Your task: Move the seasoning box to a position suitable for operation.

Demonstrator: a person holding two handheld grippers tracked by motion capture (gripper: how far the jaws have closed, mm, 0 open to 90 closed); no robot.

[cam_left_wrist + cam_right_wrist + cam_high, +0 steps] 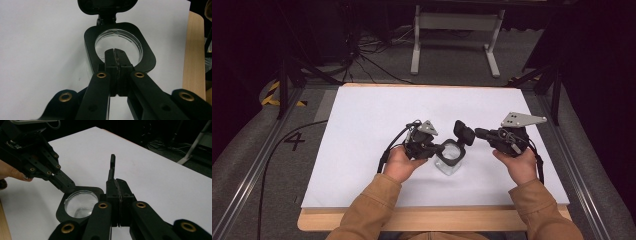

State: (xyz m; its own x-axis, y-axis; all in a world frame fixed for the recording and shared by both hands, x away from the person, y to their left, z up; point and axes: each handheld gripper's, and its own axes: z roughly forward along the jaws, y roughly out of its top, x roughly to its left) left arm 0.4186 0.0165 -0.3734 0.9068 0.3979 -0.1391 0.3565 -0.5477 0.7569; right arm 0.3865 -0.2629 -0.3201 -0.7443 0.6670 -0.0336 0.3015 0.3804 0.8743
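A clear jar [451, 161] with a black square collar [148, 58] stands on the white sheet at the middle of the table. Its hinged black lid [464, 133] is swung up and open. My left gripper [440, 148] is shut, and its joined tips [115, 51] rest on the collar's near edge over the round mouth. My right gripper [117, 181] is shut on the raised lid [113, 160], which I see edge-on from there. In that same view the left gripper [68, 187] touches the collar [62, 213] at its left corner.
The white sheet [377, 110] covers a wooden tabletop [412, 220] whose front edge shows near the person's sleeves. Metal rails run along both sides. A white metal stand [457, 30] and loose cables [372, 50] lie on the floor behind.
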